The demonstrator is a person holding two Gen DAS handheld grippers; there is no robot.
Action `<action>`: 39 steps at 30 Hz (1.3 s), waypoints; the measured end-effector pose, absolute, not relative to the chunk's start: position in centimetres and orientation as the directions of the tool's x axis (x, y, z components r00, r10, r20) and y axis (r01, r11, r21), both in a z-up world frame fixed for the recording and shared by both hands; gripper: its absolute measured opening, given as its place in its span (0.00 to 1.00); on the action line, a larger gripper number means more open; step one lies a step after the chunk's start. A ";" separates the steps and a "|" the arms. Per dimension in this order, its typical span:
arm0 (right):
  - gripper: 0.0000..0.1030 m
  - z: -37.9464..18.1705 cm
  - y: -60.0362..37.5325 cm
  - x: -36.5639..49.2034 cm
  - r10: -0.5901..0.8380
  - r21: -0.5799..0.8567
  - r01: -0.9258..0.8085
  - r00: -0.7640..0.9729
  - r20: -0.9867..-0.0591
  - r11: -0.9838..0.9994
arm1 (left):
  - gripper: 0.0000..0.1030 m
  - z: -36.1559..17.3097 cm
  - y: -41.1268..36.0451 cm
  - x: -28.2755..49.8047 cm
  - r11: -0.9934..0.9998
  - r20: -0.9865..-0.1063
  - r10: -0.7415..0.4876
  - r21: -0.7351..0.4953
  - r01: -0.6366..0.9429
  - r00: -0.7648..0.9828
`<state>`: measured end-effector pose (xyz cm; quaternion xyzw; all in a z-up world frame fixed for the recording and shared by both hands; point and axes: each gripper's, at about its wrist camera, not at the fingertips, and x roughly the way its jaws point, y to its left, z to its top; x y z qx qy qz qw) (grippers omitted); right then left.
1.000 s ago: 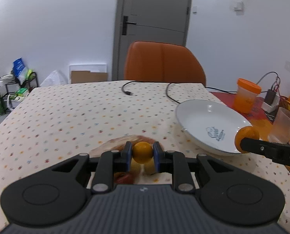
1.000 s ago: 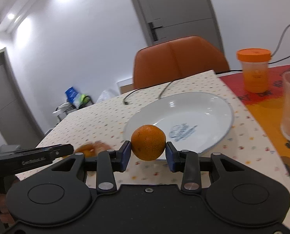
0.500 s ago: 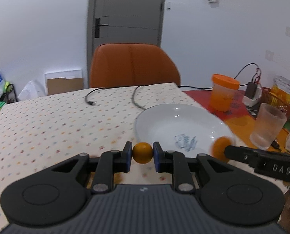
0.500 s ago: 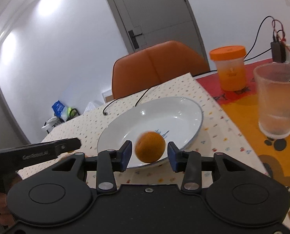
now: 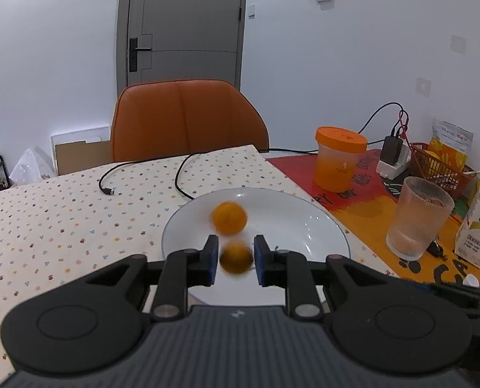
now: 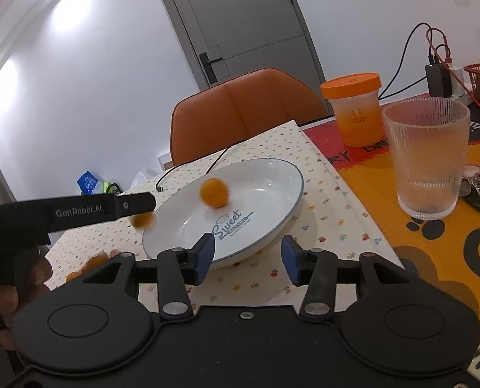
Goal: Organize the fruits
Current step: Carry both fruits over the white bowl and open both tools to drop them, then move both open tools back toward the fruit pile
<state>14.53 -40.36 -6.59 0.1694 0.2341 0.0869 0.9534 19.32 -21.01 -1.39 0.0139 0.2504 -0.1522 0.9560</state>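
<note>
So far, one orange [image 6: 214, 193] lies in the white plate [image 6: 272, 207] beyond the wide, empty right gripper [image 6: 248, 257], a smaller, blurred fruit [image 5: 236, 259] sits apparently loose between the left gripper [image 5: 235, 263] fingers, and more fruit [image 6: 94, 260] waits on the tablecloth [image 5: 62, 213].

glossy ceramic plate [image 6: 272, 190], ribbed glass [image 6: 429, 158]

L gripper [image 5: 233, 260]: jaws parted, level, pointing fwd. R gripper [image 6: 248, 258]: jaws wide apart, level. Hand [image 6: 10, 286] grips L gripper's handle.
</note>
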 end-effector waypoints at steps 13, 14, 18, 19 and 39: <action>0.58 -6.7 -39.4 14.5 0.256 0.358 -0.098 0.867 -0.427 0.929 | 0.76 -1.2 -17.8 17.8 0.981 -0.480 -0.168 0.004 0.194 0.861; 0.59 -6.7 -39.2 14.5 0.258 0.356 -0.102 0.866 -0.427 0.929 | 0.78 -1.3 -17.3 17.7 0.983 -0.482 -0.156 0.007 0.182 0.862; 0.62 -6.5 -38.4 14.5 0.265 0.347 -0.114 0.865 -0.426 0.931 | 0.84 -1.4 -15.5 17.2 0.991 -0.490 -0.115 0.000 0.132 0.864; 0.62 -6.5 -38.2 14.5 0.268 0.345 -0.118 0.864 -0.427 0.931 | 0.85 -1.4 -15.1 17.1 0.992 -0.491 -0.110 -0.002 0.125 0.864; 0.72 -5.8 -33.8 14.1 0.347 0.313 -0.222 0.834 -0.430 0.923 | 0.91 -2.4 -7.9 13.4 0.998 -0.506 0.036 -0.029 -0.059 0.862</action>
